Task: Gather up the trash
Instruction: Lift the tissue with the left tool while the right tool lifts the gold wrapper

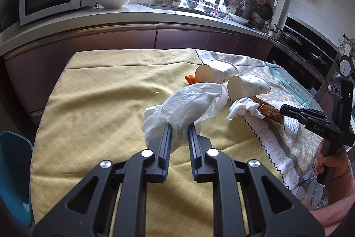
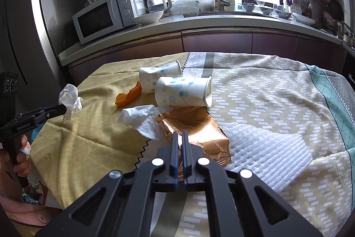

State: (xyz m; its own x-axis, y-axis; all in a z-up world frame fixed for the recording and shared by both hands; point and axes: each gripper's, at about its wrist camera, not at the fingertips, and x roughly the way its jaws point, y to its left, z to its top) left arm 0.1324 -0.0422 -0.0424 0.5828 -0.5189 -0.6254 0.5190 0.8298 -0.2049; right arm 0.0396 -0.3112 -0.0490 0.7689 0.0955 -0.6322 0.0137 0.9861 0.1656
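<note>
Kitchen, cloth-covered surface (image 2: 266, 92) | left gripper (image 1: 179, 128) jaws clamped on white tissue (image 1: 188, 103), lifted | right gripper (image 2: 180, 137) jaws clamped on copper foil wrapper (image 2: 195, 126) | two paper cups (image 2: 184, 91) lying far.

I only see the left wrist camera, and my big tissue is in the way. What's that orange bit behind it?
Observer: A curled orange peel, lying next to the farther paper cup.
Operator: Is the other gripper holding anything?
Observer: Yes, the right gripper is shut on a coppery foil wrapper.
Operator: Is my tissue off the table?
Observer: It looks so. The tissue hangs from the left gripper, above the yellow cloth.
</note>
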